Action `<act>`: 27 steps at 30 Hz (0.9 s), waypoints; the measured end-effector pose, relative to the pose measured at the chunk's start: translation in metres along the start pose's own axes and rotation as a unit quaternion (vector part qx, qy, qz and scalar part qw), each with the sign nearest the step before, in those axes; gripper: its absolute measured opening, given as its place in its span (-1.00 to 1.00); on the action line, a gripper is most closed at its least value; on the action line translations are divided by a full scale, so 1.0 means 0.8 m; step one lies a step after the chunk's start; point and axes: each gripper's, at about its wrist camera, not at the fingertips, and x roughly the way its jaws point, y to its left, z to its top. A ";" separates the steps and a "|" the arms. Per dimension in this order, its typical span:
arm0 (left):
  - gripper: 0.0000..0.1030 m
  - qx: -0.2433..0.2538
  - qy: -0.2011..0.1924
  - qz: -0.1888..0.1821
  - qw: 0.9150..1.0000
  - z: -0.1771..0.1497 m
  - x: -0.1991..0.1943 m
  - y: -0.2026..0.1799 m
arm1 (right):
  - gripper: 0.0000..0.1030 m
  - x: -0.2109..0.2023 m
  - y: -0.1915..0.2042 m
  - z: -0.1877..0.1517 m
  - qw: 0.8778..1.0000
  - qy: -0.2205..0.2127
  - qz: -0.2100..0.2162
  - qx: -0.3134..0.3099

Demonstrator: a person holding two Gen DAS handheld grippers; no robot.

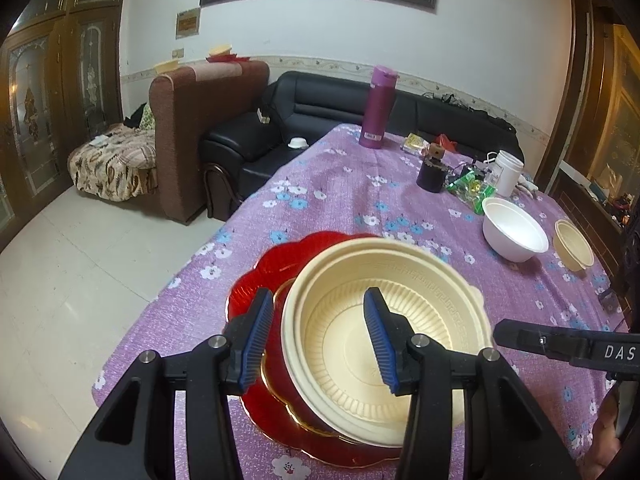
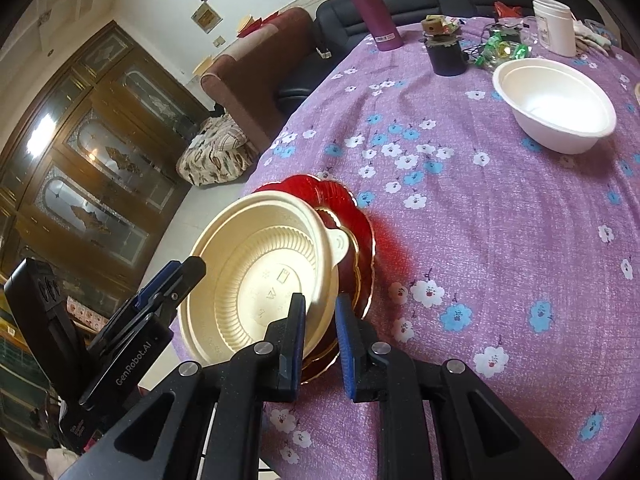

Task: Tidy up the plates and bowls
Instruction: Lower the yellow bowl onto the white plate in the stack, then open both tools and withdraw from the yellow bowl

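Note:
A cream ribbed bowl [image 1: 384,344] sits on red gold-rimmed plates [image 1: 264,280] near the table's left edge. My left gripper [image 1: 320,336] is open, its fingers straddling the bowl's left rim, one outside and one inside. In the right wrist view my right gripper [image 2: 320,340] stands with a narrow gap around the near rim of the cream bowl [image 2: 260,280], above the red plates [image 2: 352,216]; whether it pinches the rim is unclear. A white bowl [image 1: 514,230] and a small cream bowl [image 1: 574,248] stand at the far right.
The table carries a purple flowered cloth [image 1: 340,200]. At its far end stand a purple flask [image 1: 378,108], a dark jar [image 1: 432,172], a white cup [image 1: 506,172] and green wrappers [image 1: 468,184]. A black sofa [image 1: 280,128] and brown armchair [image 1: 192,120] lie beyond the left edge.

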 end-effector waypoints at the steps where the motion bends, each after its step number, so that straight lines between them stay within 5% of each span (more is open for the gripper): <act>1: -0.10 0.001 -0.004 -0.001 1.000 0.001 -0.004 -0.002 | -0.64 -0.005 -0.002 0.000 1.000 -0.003 0.001 0.002; 14: -0.07 0.073 -0.019 -0.055 0.996 0.005 -0.035 -0.092 | -0.65 -0.068 -0.084 -0.006 0.996 -0.054 -0.003 0.070; 27: 0.01 0.154 0.067 -0.165 0.972 -0.006 0.026 -0.245 | -0.65 -0.130 -0.185 -0.008 0.983 -0.108 -0.030 0.147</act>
